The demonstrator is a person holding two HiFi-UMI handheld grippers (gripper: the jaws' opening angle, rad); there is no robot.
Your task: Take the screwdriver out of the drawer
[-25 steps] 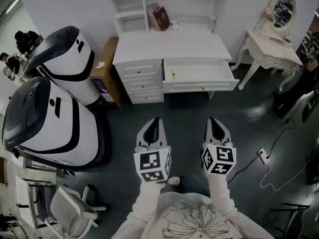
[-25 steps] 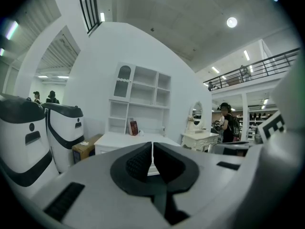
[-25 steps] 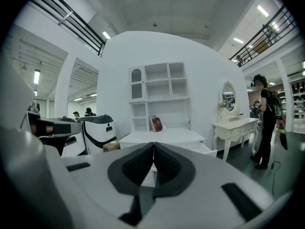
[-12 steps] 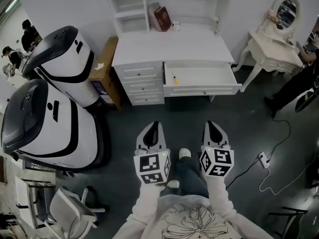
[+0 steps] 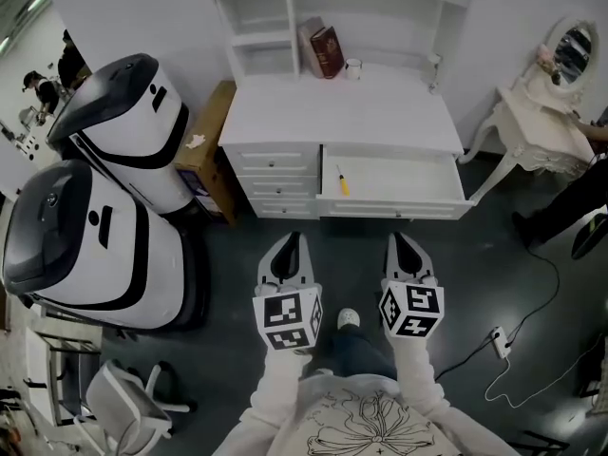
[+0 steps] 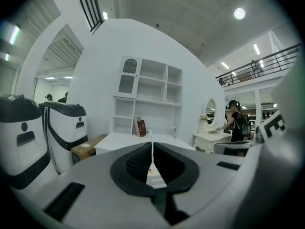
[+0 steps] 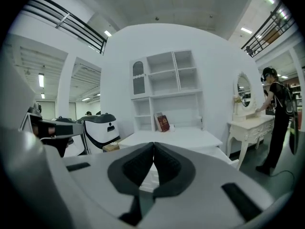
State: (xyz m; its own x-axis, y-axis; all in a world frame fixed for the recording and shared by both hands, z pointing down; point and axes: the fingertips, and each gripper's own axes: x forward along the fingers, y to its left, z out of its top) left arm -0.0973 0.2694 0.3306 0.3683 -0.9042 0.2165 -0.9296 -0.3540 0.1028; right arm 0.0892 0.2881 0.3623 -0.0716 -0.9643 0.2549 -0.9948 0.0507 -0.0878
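Now the pair of white-and-black machines [image 5: 90,245] stands off to the left of the left tongs [image 5: 290,241], as it did a second ago. The white bench [image 5: 351,112] with its shelf unit lies straight ahead of both tongs and is nearer to them than before; the strip of dark floor between the tong tips and the bench front has narrowed. The white dressing table [image 5: 532,126] is ahead and to the right of the right tongs [image 5: 399,239]. The bench's open drawer [image 5: 394,205] juts toward the tongs, ahead of the right one and just right of the left one's line, closer than it was. A cardboard box [image 5: 211,145] sits ahead-left of the left tongs, against the bench's side.

Both tongs are held side by side, a little apart, pointing at the bench. Each has its jaws closed together with nothing between them, in the left tongs' own view [image 6: 152,146] and in the right's [image 7: 153,147].

A red book [image 5: 326,52] leans on the bench beyond the drawer. The screwdriver [image 5: 341,180], yellow-handled, lies in the drawer's left end, ahead of the gap between the two tongs and apart from both.
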